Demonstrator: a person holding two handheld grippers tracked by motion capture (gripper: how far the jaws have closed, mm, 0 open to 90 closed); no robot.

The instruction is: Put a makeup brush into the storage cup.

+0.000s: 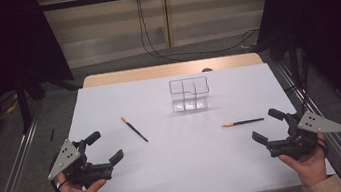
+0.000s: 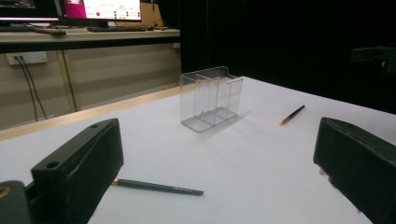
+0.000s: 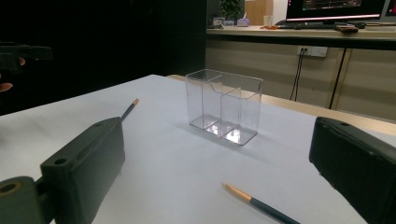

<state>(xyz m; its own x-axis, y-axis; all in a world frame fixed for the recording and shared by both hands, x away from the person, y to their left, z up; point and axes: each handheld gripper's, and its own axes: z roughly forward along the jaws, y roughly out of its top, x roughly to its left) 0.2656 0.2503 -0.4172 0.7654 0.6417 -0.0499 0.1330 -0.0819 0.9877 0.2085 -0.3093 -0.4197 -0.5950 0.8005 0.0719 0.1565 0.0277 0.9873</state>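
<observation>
Two slim pencils (image 1: pixel 134 129) (image 1: pixel 243 122) flank a clear boxy holder (image 1: pixel 189 94); both tools (image 1: pixel 104 146) (image 1: pixel 267 124) spread, empty.

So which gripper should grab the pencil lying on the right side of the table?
Right. The right gripper sits open just below that pencil, which lies close ahead between its fingers in the right gripper view. The left gripper is across the table, beside the other pencil.
</observation>
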